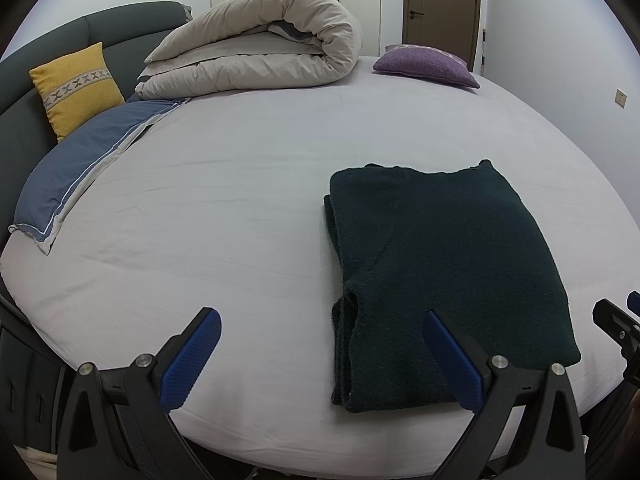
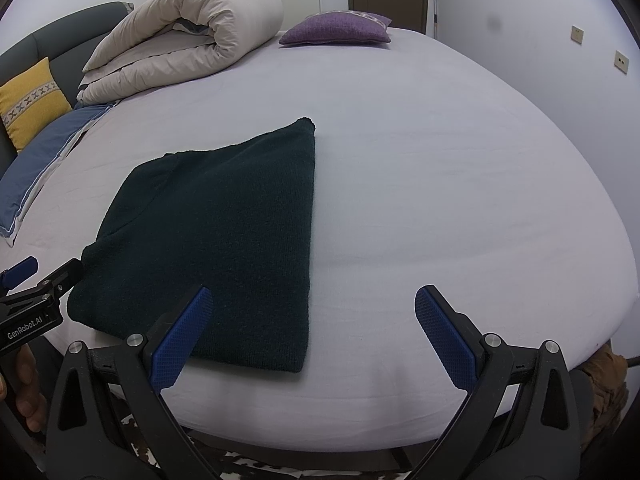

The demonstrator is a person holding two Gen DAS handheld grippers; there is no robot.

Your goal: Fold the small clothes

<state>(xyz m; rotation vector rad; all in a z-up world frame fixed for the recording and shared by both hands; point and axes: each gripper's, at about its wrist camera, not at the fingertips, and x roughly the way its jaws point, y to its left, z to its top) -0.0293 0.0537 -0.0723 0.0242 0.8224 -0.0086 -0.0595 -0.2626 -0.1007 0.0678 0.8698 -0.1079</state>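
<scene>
The folded dark sweater (image 1: 448, 280) on the bed (image 1: 240, 200) runs lengthwise away from both grippers, its underlayers hidden, perhaps sleeves. The left gripper (image 1: 320, 356) and right gripper (image 2: 312, 332) have jaws wide apart, empty.

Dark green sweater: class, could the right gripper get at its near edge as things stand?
Probably yes. The right gripper is open, empty, and the folded dark green sweater lies flat before it on the bed, nothing between.

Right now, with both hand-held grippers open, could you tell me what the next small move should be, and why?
Probably lower the left hand-held gripper onto the near edge of the dark green sweater to fold it in half. The sweater lies flat, folded into a long rectangle, and the right hand-held gripper is open beside it.
</scene>
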